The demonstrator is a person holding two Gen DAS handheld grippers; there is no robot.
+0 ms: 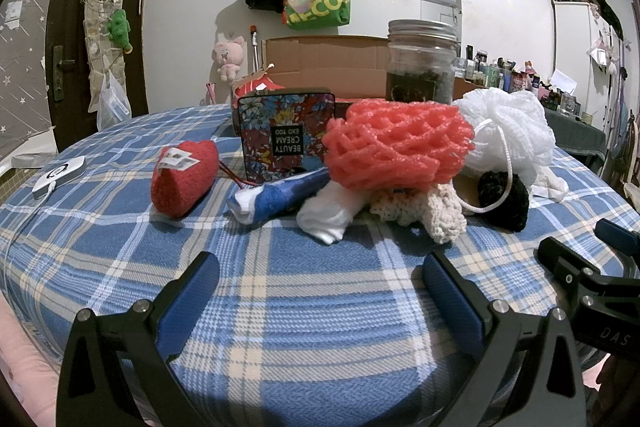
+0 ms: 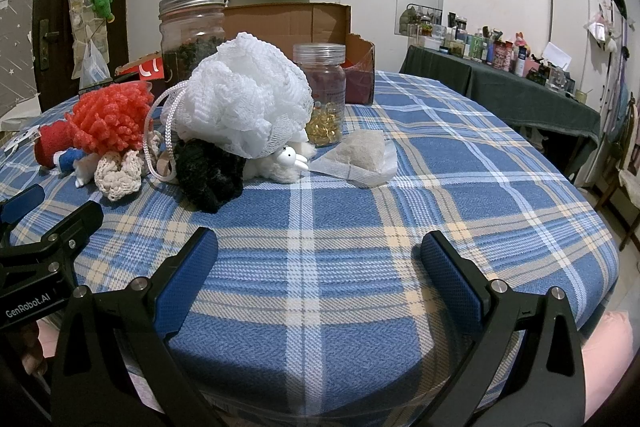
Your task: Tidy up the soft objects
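A pile of soft things lies on the blue plaid table [image 1: 320,307]. In the left wrist view I see a red knitted pouch [image 1: 184,179], a rolled blue-white cloth [image 1: 276,193], a white cloth [image 1: 328,215], a coral foam net [image 1: 396,143], a cream crochet piece [image 1: 436,211], a black fluffy ball [image 1: 504,195] and a white mesh bath puff [image 1: 512,131]. The right wrist view adds a white plush toy [image 2: 284,163] and a packaged beige pad [image 2: 360,157]. My left gripper [image 1: 320,291] is open, short of the pile. My right gripper [image 2: 320,263] is open over bare cloth.
Behind the pile stand a floral tin [image 1: 280,135], a big metal-lidded jar [image 1: 420,63], a small jar of gold pieces [image 2: 322,95] and an open cardboard box [image 2: 304,27]. A white controller with cord [image 1: 60,175] lies at far left. A dark-covered side table [image 2: 500,87] stands right.
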